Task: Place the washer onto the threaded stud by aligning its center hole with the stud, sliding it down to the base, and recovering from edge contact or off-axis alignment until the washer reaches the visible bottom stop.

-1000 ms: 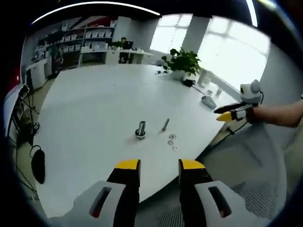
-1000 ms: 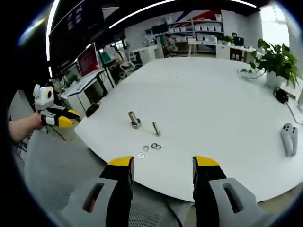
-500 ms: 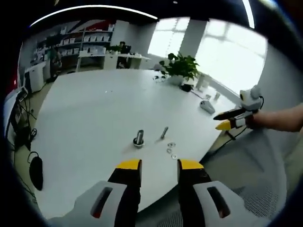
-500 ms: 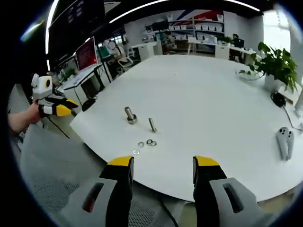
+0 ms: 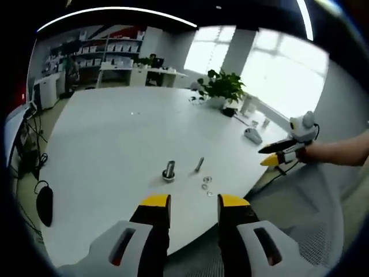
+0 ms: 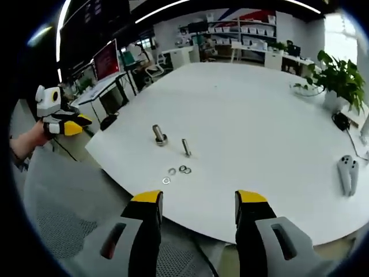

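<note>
standing on the large white table point(image 5: 104, 138) near its front edge is a short threaded stud point(image 5: 169, 171) with a wide base, upright, and just beside it a thinner bolt point(image 5: 199, 164) stands leaning slightly. close to the bolt, toward the table edge, lie a few small washers point(image 5: 206, 186) flat on the surface, apart from the stud and not on it. in the right gripper view the same stud point(image 6: 158, 134) and bolt point(image 6: 186, 147) appear near the table point(image 6: 259, 115) edge, with the washers point(image 6: 174, 172) between them and the rim; two of them lie touching or overlapping, the others a little apart. the left gripper point(image 5: 194, 203) hangs off the table edge, short of the parts, its yellow-tipped jaws parted with nothing between them. the right gripper point(image 6: 198, 199) likewise sits back from the edge, jaws spread wide and empty. each gripper also shows in the other's view, held in a hand out past the table's rim: the right one point(image 5: 271, 156) at the right side of the left gripper view, the left one point(image 6: 72, 126) at the left side of the right gripper view. a potted plant point(image 5: 221, 88) stands on the far side of the table, and a pale handheld controller point(image 6: 346, 173) lies on the table well apart from the parts. shelves point(image 5: 109, 49) line the room's back wall.
</note>
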`<state>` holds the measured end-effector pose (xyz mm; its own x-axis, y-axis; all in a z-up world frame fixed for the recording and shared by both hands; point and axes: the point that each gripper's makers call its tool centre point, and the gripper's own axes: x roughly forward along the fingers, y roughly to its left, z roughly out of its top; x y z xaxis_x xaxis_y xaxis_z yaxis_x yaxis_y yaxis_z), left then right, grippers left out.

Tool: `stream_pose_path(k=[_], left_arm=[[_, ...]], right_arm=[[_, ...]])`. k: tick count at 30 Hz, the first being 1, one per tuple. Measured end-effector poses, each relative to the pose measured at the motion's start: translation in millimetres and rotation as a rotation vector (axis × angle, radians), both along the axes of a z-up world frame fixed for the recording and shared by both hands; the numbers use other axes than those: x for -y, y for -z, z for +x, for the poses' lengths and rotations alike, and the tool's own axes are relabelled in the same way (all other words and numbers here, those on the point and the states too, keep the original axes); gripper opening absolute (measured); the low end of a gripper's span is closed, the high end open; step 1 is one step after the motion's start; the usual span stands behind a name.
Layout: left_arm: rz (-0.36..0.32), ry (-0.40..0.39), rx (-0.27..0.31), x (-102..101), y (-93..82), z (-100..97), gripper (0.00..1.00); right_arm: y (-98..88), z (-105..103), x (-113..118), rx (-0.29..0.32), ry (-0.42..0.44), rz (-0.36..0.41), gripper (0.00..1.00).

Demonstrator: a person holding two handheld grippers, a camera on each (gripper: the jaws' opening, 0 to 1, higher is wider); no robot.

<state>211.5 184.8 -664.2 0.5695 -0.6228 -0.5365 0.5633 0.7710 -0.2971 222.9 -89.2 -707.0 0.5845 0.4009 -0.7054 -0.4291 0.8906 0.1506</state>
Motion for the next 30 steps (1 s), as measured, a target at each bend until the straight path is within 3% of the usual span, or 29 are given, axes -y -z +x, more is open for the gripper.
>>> stream_pose_path(k=[12,15,18,21,30], left_arm=[[0.041,-0.09,-0.006,-16.7,7.5,2.6,0.3],[0.032,-0.117,0.025,-20.7,1.4,8.7,0.29],[0.027,-0.128,-0.016,-25.0,10.5,9.5,0.32],[0.031,-0.141,0.006,-26.7,6.8,8.4,0.33],[0.047,-0.086,-0.005,-16.2,11.9,4.3,0.38]], right_arm=[[0.0,-2.5,-2.2,-0.002,-0.005,0.021,0.53],[-0.7,-1.3,-3.8,0.001,-0.018,0.015,0.53],[-2.3,-1.4,-5.5,0.01,-0.02,0.023,0.53],[-1.4,-2.8,-6.5,0.002,-0.019,0.033,0.53],[1.2,-5.0,-8.1,-0.012,-0.03,0.029,0.53]])
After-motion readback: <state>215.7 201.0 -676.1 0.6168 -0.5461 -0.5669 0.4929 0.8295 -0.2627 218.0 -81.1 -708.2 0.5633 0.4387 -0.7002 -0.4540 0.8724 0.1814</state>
